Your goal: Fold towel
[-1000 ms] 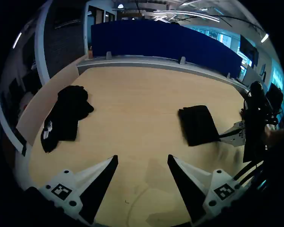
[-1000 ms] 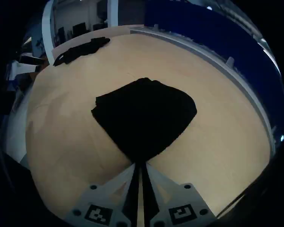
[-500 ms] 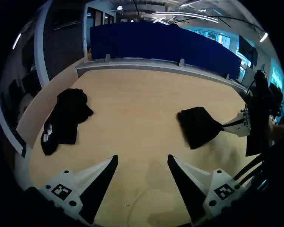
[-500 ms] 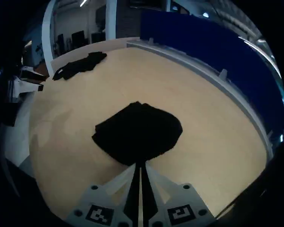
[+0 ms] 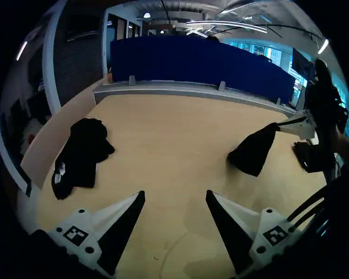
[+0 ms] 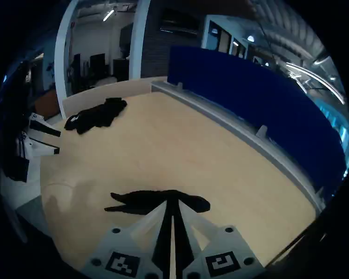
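Spreading across both views was one large pale wooden table (image 5: 174, 135), edged along its far side by one long blue partition (image 5: 197, 60). Two dark cloths were on show. One, a crumpled black heap (image 5: 81, 149), lay on the table near its far left edge, well apart from everything else. The other, the black towel (image 5: 253, 149), hung in a drooping fold from the right gripper (image 6: 171, 204) over the right part of the table; whether its lowest corner touched the wood could not be told. There were two grippers. The right one had its fingers pressed together on the towel's upper edge, with barely a slit between them, and in the left gripper view it was raised above the tabletop. The left gripper (image 5: 174, 195) had its fingers spread wide and held nothing, hovering over bare wood at the near edge, well apart from both cloths.
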